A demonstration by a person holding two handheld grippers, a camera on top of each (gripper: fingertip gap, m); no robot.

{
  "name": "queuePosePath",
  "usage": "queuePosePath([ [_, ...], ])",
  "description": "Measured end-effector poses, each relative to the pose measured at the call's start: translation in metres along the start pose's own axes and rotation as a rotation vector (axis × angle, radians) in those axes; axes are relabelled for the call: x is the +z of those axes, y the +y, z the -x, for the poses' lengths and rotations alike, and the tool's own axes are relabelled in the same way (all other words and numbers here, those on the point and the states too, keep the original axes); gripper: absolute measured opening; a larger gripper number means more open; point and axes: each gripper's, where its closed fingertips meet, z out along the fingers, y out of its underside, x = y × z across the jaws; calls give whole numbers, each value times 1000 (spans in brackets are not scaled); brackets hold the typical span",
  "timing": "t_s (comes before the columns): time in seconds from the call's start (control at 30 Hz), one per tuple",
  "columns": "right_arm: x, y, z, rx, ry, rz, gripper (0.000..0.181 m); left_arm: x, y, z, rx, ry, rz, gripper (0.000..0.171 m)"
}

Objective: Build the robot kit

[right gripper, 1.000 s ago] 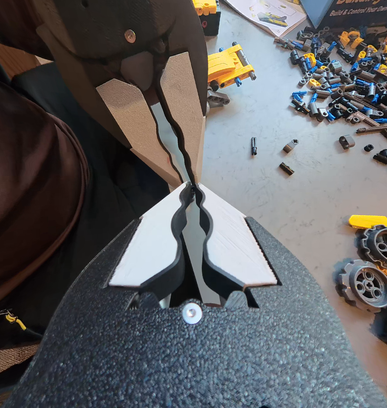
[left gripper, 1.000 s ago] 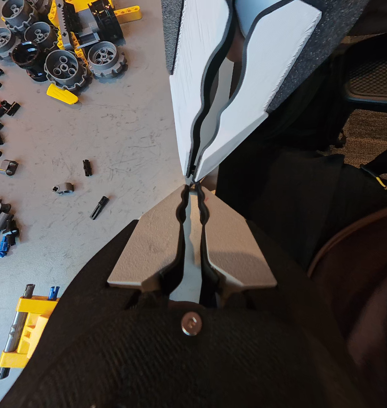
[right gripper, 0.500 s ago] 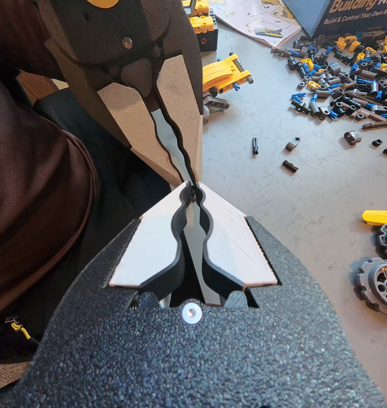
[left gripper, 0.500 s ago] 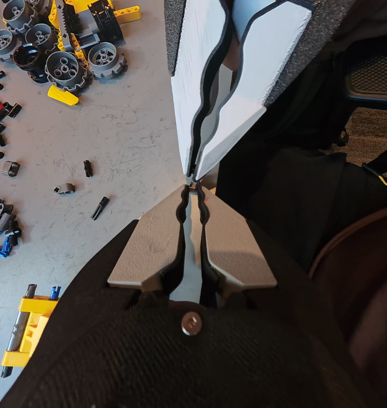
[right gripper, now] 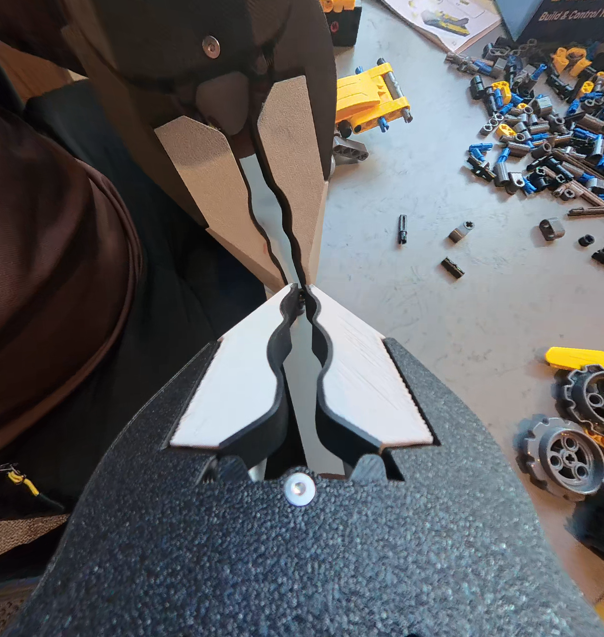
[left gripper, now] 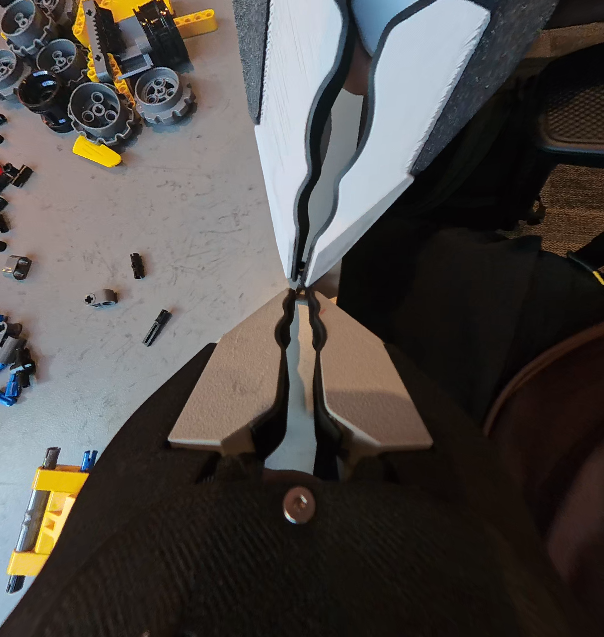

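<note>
My left gripper [left gripper: 299, 294], with grey fingers, and my right gripper [right gripper: 302, 293], with white fingers, meet tip to tip above the near edge of the grey table [left gripper: 190, 206]. Both are shut. A small black piece [right gripper: 301, 300] is pinched in the right gripper's tips. A tiny grey piece [left gripper: 296, 284] shows between the two pairs of tips, and the left gripper's tips close on it. In the left wrist view the right gripper [left gripper: 300, 274] comes down from the top. In the right wrist view the left gripper [right gripper: 299, 279] comes down from the top. The joint between the pieces is mostly hidden.
Two loose black pins [left gripper: 138, 265] [left gripper: 155, 327] and a grey connector [left gripper: 100, 298] lie left of the tips. Grey wheels [left gripper: 95, 112] and a yellow assembly [left gripper: 45, 510] sit farther off. A pile of small parts [right gripper: 542, 144] and a booklet [right gripper: 442, 17] lie beyond. A person's dark clothing [right gripper: 52, 275] is beside the table. Both grippers' tips are close together, under 4 cm apart. From the left gripper's tips to the grey connector [left gripper: 100, 298] is close to 11 cm. Seen from the right wrist view [right gripper: 462, 231] as well.
Both grippers stay shut and tip to tip. The pair has shifted and tilted slightly, so the table parts sit a little differently in both views.
</note>
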Motion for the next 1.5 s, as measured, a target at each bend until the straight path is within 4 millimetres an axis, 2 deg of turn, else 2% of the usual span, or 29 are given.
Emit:
queuePosePath([
  [0.3,0,-2,0,89,-10,-92,2,0,0,0,-22,0,-15,5],
  [0.6,0,-1,-3,12,64,-50,2,1,-1,0,-25,8,-12,5],
  [1.0,0,-4,-4,15,82,-66,2,1,-1,1,-20,-1,-12,5],
  [1.17,-9,-10,-8,41,87,-108,6,0,0,2,-19,-3,-5,5],
  [1.33,-17,-7,-12,43,90,-57,13,-1,1,3,-12,-7,1,5],
  [1.5,-11,-8,-9,-11,78,10,16,-1,1,4,-2,-9,5,5],
])
